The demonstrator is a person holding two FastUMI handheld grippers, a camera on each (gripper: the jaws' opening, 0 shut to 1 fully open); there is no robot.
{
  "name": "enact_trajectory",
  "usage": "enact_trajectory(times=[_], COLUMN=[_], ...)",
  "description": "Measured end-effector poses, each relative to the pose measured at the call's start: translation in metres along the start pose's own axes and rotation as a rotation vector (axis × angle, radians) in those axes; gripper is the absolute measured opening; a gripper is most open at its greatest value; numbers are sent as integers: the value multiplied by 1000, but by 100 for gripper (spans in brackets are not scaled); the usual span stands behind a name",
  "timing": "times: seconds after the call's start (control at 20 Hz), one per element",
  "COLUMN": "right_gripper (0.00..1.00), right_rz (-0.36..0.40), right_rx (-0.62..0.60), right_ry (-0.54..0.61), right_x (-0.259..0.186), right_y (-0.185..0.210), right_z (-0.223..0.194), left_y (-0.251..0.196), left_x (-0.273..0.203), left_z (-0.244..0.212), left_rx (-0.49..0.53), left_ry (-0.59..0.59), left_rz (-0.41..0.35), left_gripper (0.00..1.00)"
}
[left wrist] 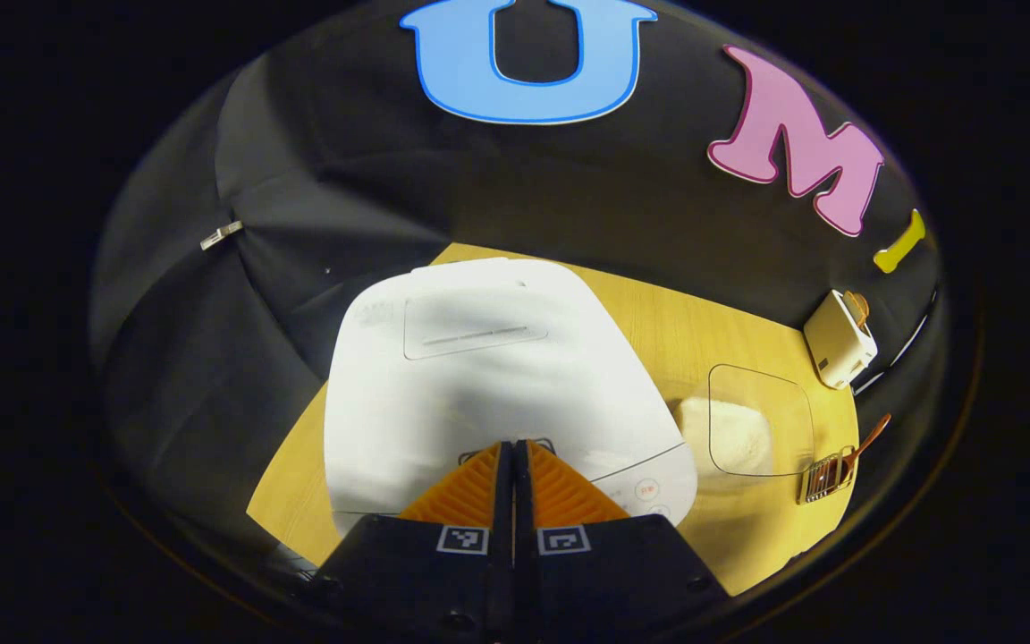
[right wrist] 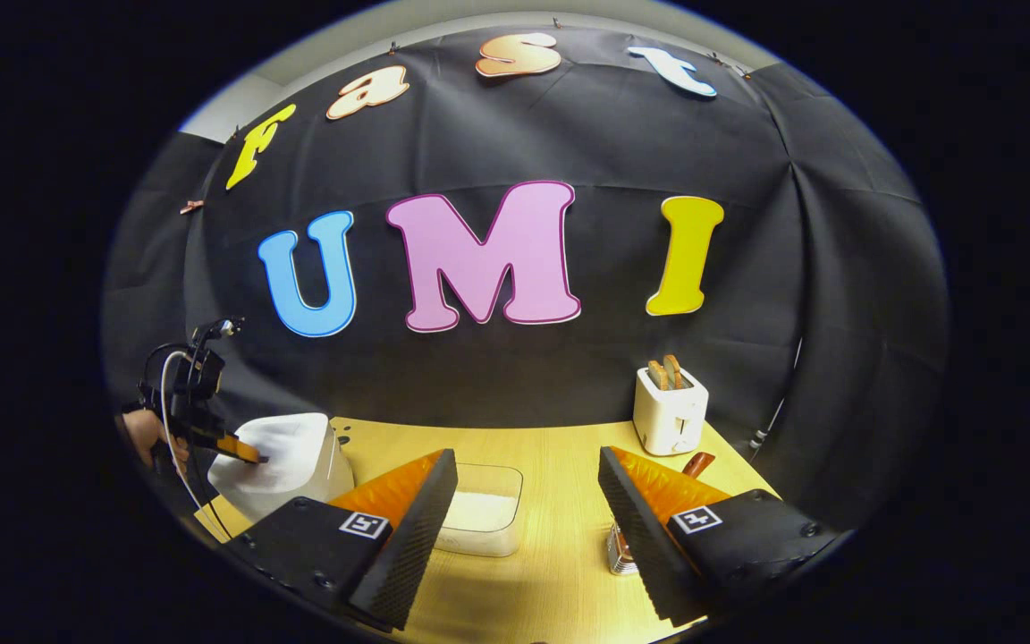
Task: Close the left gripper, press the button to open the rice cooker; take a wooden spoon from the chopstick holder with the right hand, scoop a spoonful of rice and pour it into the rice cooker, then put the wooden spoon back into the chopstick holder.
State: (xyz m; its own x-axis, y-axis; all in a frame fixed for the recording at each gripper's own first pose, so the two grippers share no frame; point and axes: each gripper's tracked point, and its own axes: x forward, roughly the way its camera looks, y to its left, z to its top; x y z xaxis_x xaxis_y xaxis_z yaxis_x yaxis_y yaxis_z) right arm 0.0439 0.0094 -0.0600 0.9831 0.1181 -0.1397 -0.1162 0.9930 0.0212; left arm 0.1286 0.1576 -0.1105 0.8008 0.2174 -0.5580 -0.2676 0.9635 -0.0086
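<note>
The left gripper (left wrist: 513, 447), fingers pressed together, is hovering over the rice cooker (left wrist: 488, 376), whose button is lying at twelve o'clock just beyond the tips. The right gripper (right wrist: 528, 501) is waiting with fingers apart, farther off.

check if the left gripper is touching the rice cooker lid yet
Cannot tell. In the left gripper view the shut left gripper overlaps the rice cooker lid's front edge, hiding any gap; the right gripper view shows it at the cooker, too small to judge.
</note>
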Motion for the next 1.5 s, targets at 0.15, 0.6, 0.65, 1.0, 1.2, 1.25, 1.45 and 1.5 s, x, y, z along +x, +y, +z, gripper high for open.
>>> enact_trajectory(times=[0.15,0.6,0.65,1.0,1.2,1.25,1.45,1.5], right_gripper=[98,98,98,98,98,98,99,98], right_rz=[-36,-152,-158,-194,-222,-230,-236,-243], right_rx=[-10,-8,-9,2,9,11,33,23], right_ry=[-18,-29,-27,-6,-1,5,30,45], right_x=[-2,-11,-12,-6,2,6,29,37], right_y=[-8,-34,-35,-47,-65,-71,-96,-105], right_z=[10,17,17,11,10,8,0,-5], left_y=[2,-17,-23,-82,-92,-97,-116,-116], left_x=[-13,-103,-111,-129,-123,-122,-120,-117], left_z=[19,112,113,77,57,52,40,37], left_rx=[54,83,84,74,115,121,136,142], left_ry=[-133,-557,-577,-598,-573,-564,-540,-527], left_rz=[33,-27,-45,-273,-237,-245,-278,-272], left_gripper=[6,8,6,61,97,97,97,97])
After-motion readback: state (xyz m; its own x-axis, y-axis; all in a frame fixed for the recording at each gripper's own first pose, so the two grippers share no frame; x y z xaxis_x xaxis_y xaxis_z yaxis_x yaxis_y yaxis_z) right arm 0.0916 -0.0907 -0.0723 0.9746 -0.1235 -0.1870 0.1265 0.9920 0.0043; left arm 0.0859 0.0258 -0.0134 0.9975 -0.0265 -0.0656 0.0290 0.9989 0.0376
